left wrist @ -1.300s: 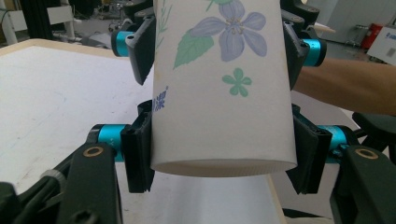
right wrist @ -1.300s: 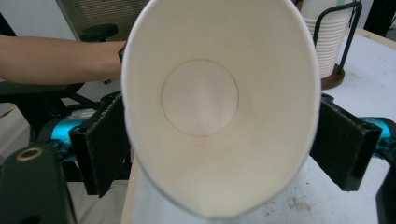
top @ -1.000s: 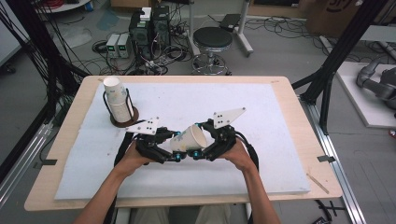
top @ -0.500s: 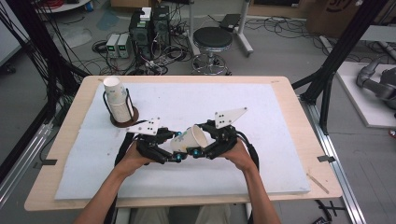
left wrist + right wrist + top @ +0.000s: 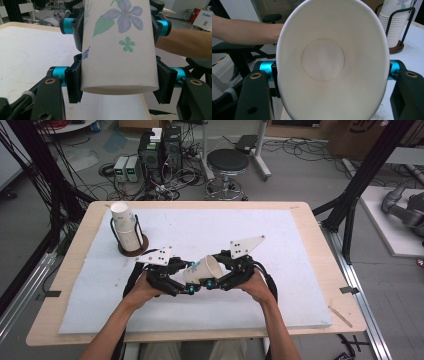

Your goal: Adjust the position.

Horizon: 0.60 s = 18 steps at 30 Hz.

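High view: a white paper cup with blue flower print [image 5: 202, 269] lies tilted above the white foam-covered surface [image 5: 300, 270], between the left tongs [image 5: 187, 282] and right tongs [image 5: 212, 276]. Left gripper view: the left tongs [image 5: 119, 86] clamp the cup's base end. Right gripper view: the right tongs [image 5: 332, 71], jaws just closing, squeeze the rim oval.

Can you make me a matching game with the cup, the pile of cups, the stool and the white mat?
Things:
1. paper cup
2. stack of cups
3. stool
4. white mat

Places:
A. on the floor beyond the table
B. spread over the wooden table top
C. standing in a wire holder at the far left of the table
D. lying on its side, clamped between the left hand-held gripper and the right hand-held gripper

Pairs: 1-D, 2-C, 3-A, 4-B
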Tool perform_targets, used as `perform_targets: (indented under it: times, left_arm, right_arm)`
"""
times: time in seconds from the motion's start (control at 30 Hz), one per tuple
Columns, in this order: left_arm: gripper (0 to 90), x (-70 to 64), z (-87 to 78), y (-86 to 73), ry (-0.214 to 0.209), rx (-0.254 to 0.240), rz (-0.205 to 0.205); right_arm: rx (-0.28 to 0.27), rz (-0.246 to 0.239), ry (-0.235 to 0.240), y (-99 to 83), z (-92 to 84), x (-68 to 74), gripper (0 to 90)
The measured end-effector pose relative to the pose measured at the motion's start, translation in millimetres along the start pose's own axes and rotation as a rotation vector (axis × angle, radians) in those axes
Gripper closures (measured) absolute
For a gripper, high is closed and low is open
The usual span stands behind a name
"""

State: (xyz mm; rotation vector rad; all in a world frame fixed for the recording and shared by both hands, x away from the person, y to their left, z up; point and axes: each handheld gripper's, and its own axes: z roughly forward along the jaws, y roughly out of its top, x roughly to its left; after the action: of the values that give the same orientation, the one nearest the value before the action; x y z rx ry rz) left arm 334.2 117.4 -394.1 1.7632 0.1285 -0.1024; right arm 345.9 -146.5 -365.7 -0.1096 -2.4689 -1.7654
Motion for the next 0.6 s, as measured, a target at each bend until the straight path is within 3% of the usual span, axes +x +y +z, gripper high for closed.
perform_targets:
  times: [0.6]
  left_arm:
    - [37.2,-0.8,-0.5,0.3,-0.001,0.003,0.009]
  right_arm:
    - [0.006,-0.005,-0.001,0.6,-0.5,1.4,35.3]
